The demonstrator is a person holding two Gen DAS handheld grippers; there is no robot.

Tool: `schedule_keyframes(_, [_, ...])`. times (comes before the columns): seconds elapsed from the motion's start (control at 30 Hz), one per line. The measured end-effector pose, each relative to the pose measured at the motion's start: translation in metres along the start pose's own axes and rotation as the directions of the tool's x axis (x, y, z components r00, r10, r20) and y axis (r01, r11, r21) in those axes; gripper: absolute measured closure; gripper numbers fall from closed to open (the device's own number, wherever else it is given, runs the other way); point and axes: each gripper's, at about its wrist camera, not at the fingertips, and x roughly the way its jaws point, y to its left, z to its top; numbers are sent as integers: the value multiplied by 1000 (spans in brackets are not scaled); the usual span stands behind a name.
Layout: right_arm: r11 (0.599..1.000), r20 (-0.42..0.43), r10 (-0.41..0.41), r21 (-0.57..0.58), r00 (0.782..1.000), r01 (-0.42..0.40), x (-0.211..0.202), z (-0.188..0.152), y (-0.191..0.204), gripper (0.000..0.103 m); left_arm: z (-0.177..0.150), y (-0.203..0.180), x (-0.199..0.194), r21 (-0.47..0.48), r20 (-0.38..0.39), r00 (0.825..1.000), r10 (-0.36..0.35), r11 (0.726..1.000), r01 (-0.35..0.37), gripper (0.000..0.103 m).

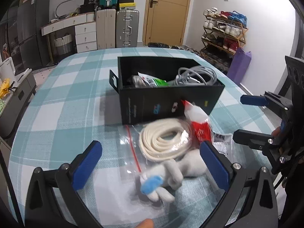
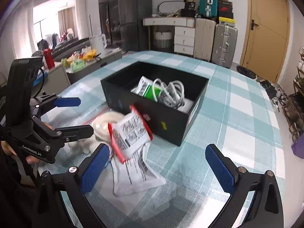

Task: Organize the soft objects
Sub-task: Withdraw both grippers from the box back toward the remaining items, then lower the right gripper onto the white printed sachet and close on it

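While the red-and-white packet (image 2: 131,133) is blurring just in front of the black box (image 2: 152,102), it is looking light, crinkly and slippery, best pinched by an edge; both the left gripper (image 1: 152,163) and right gripper (image 2: 157,165) are hovering with jaws wide open over the counter (image 2: 237,98).

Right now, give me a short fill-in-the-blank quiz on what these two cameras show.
1. The grey coiled cable lies inside the black ____ box.
2. The cream coiled rope sits in a clear ____ bag.
3. Both hand-held grippers are ____.
Missing words: cardboard; plastic; open
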Motion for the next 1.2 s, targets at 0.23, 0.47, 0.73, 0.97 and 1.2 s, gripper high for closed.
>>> schedule_keyframes(0.23, [999, -43, 7, -35, 999, -8, 7, -5, 4, 1, -5, -3, 2, 6, -10, 1000, -9, 1000, 9, 0])
schedule_keyframes(0.47, [1000, -123, 15, -25, 992, -18, 27, -12, 4, 1, -9, 2, 4, -18, -32, 999, -25, 1000, 24, 0])
schedule_keyframes(0.73, [999, -164, 20, -28, 986, -25, 39, -18, 4, 1, -9, 11, 8, -66, -42, 998, -39, 997, 36, 0])
schedule_keyframes(0.97, [999, -184, 1, -46, 983, -9, 45, -20, 8, 1, -8, 11, 10, -71, -50, 998, -47, 997, 43, 0])
schedule_keyframes(1.2, [998, -184, 13, -52, 983, -23, 48, -20, 16, 1, -8, 12, 11, -73, -51, 997, -50, 996, 47, 0])
